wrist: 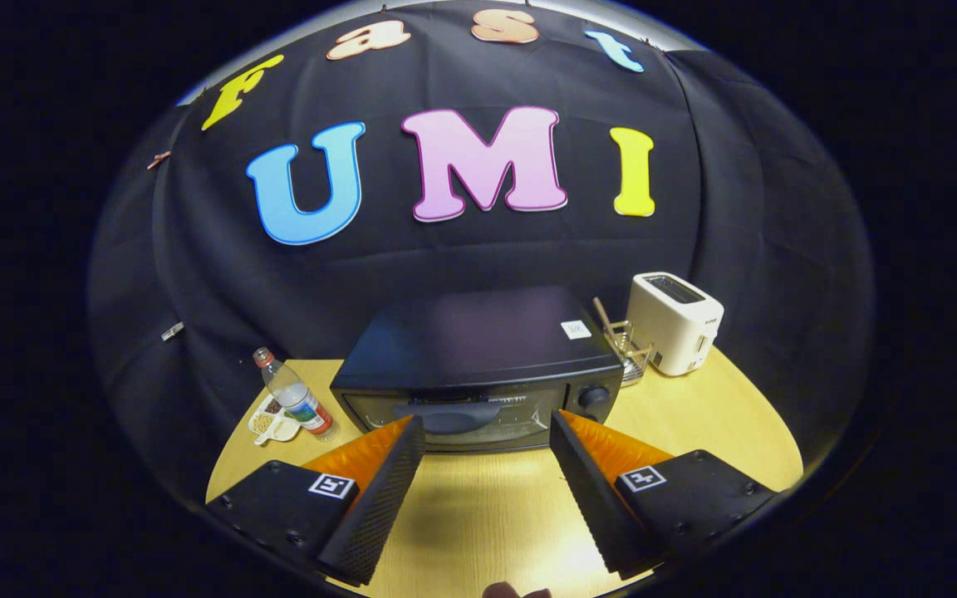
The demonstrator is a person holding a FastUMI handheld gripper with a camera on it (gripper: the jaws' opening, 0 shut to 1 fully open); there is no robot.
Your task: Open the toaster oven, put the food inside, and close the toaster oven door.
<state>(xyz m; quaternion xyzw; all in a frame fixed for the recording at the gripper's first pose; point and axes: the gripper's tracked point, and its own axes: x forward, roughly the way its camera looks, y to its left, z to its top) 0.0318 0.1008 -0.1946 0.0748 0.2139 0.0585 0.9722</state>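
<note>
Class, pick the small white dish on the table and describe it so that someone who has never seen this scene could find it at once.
Start at the black toaster oven on the wooden table, just beyond the open claw, which holds nothing. Beside the oven, on the side away from the white toaster, a water bottle leans. The dish lies under it: flat, white and divided into compartments.

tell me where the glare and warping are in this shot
Gripper view: fisheye bows the table edge; a soft purple sheen lies on the toaster oven top, its door shut; the open gripper casts shadow between its fingers.
</note>
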